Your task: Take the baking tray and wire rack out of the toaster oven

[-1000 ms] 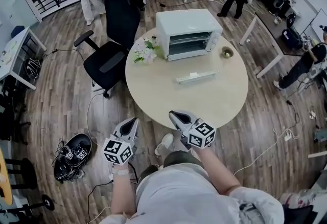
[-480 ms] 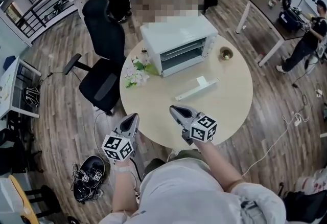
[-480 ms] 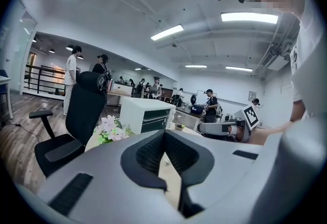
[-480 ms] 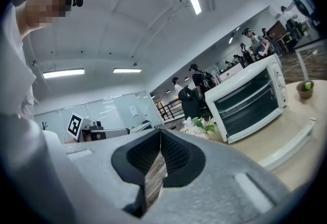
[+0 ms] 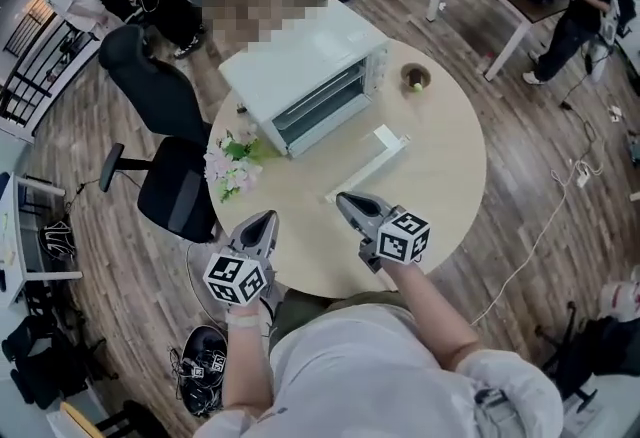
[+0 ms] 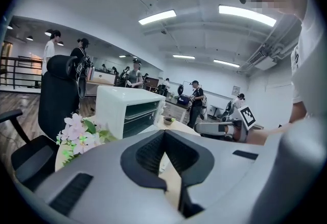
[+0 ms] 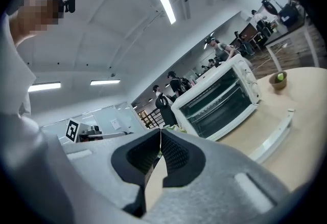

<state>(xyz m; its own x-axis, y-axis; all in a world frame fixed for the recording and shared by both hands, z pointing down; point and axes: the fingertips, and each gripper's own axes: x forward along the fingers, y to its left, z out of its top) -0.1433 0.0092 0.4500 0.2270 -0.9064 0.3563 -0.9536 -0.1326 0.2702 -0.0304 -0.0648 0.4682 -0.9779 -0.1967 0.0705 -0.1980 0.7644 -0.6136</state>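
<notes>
The white toaster oven (image 5: 300,66) stands at the far side of the round table (image 5: 450,176), its front facing me at a slant. Through that front, wire shelves (image 7: 219,101) show in the dark inside; I cannot make out a tray. A long white bar (image 5: 368,166) lies on the table before the oven. My left gripper (image 5: 262,223) hangs at the table's near edge, shut and empty. My right gripper (image 5: 347,199) is over the near part of the table, short of the bar, also shut and empty. The oven (image 6: 130,110) is ahead in the left gripper view.
A spray of pink and white flowers (image 5: 228,166) lies left of the oven. A small bowl (image 5: 415,78) sits right of it. A black office chair (image 5: 165,166) stands by the table's left side. Black gear and cables (image 5: 205,376) lie on the floor. People stand beyond.
Both grippers have come forward from in front of the table to its near edge, still shut. The view has swung, so the oven now sits up and left, seen at a slant.
</notes>
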